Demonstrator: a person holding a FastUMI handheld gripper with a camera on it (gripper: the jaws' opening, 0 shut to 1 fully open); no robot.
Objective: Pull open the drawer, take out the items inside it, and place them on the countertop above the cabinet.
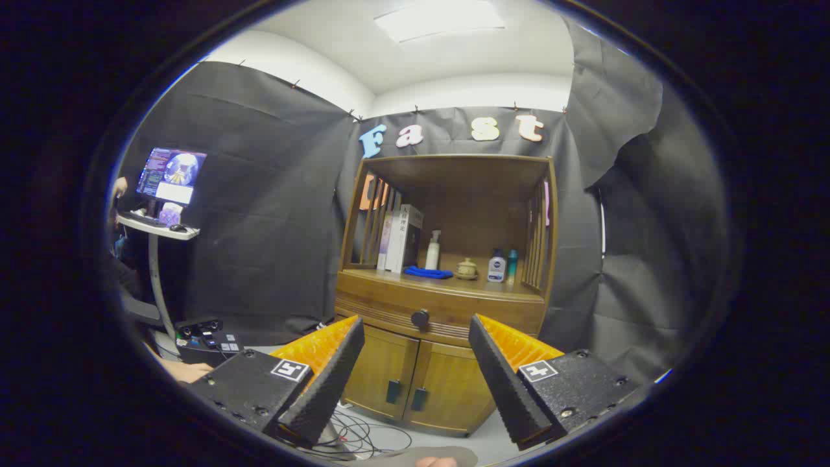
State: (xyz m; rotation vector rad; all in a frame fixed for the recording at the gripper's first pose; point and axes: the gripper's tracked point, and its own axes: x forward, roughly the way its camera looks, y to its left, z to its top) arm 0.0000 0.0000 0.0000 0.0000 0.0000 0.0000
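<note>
A wooden cabinet [447, 285] stands ahead of me against the booth wall. Its drawer [389, 303] is closed, with a dark round knob [420, 318] in the middle of its front. The countertop [389, 275] above the drawer holds books [402, 239], a white pump bottle [433, 251], a blue coil [428, 273], a small brown pot [466, 268], a white bottle [497, 266] and a teal bottle [512, 263]. My gripper [415, 331] is open, well short of the cabinet. The knob sits between the fingertips and beyond them. Nothing is held.
Two lower doors [415, 376] with dark handles sit under the drawer. Cables [363, 438] lie on the floor before the cabinet. To the left stand a monitor [170, 174] on a stand, a dark box [207, 337], and a person's hand [188, 371].
</note>
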